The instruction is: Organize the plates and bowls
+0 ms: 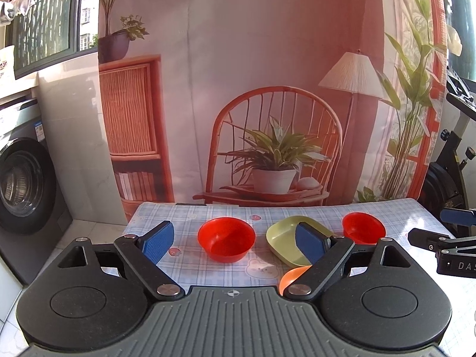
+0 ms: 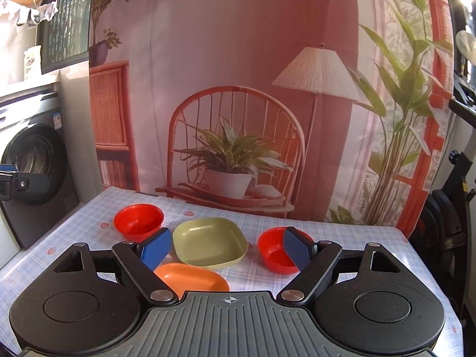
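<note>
On the checked tablecloth [image 1: 190, 208] stand two red bowls, a green square plate and an orange plate. In the left wrist view the left red bowl [image 1: 226, 239] sits between my open fingers, the green plate [image 1: 285, 238] and the other red bowl [image 1: 363, 227] lie to the right, and the orange plate [image 1: 293, 278] is mostly hidden. My left gripper [image 1: 235, 242] is open and empty above the table. In the right wrist view my right gripper [image 2: 227, 251] is open and empty above the green plate [image 2: 209, 242], with the orange plate [image 2: 193, 278] near, red bowls left [image 2: 138, 218] and right [image 2: 273, 253].
A printed backdrop [image 2: 238, 104] hangs behind the table. A washing machine [image 1: 23, 184] stands to the left and an exercise bike [image 1: 452, 160] to the right. The right gripper's fingers [image 1: 440, 238] show at the right edge of the left wrist view.
</note>
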The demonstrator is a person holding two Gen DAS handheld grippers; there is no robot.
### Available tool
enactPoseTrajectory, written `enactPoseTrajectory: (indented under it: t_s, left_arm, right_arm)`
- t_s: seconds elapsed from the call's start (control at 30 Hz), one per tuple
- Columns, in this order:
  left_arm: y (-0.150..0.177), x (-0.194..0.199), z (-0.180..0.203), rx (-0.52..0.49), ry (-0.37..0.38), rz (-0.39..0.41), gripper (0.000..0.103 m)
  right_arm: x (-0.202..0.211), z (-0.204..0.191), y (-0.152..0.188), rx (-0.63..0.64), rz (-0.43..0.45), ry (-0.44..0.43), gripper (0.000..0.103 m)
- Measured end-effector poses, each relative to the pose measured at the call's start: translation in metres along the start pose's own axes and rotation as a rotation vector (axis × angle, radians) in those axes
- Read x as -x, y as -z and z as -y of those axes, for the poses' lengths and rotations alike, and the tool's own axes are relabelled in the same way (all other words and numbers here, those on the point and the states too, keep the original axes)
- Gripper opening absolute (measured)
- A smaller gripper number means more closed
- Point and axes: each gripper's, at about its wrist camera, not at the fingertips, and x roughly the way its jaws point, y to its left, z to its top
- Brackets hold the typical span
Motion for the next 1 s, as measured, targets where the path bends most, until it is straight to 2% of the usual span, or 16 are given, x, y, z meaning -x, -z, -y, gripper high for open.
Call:
enactPoseTrajectory:
  t_s: [0.07,0.2,0.3,0.43,0.57,0.77,0.87,1.0]
  left_arm:
    - [-0.006,-0.012,0.003,0.002,0.016,-0.002,0.09]
    - [-0.016,-0.044,0.011,0.002,0.007,-0.01,0.09]
    - [-0.016,-0.075,0.019,-0.008,0.008,-0.032,0.088]
    - [-0.003,-0.119,0.029,-0.008,-0.008,-0.069,0.088]
    - [0.012,-0.167,0.038,-0.003,0.026,-0.154,0.081]
    - [0.03,-0.224,0.031,0.062,0.078,-0.263,0.069]
    - [0.034,-0.242,0.025,0.095,0.087,-0.3,0.068]
    - [0.038,-0.258,0.025,0.085,0.098,-0.332,0.067]
  right_arm:
    - [-0.015,0.005,-0.004,0.003,-0.008,-0.013,0.07]
    - [-0.05,0.016,-0.01,-0.001,-0.02,-0.032,0.066]
    - [-0.082,0.026,-0.013,-0.022,-0.046,-0.062,0.055]
    - [-0.125,0.03,-0.014,0.019,-0.061,-0.063,0.044]
    - [-0.17,0.035,-0.011,0.017,-0.139,-0.093,0.031]
    - [-0.222,0.035,0.011,-0.004,-0.28,-0.098,0.022]
    - [-0.24,0.04,0.023,-0.039,-0.339,-0.075,0.022]
    - [-0.257,0.05,0.033,-0.102,-0.387,-0.067,0.021]
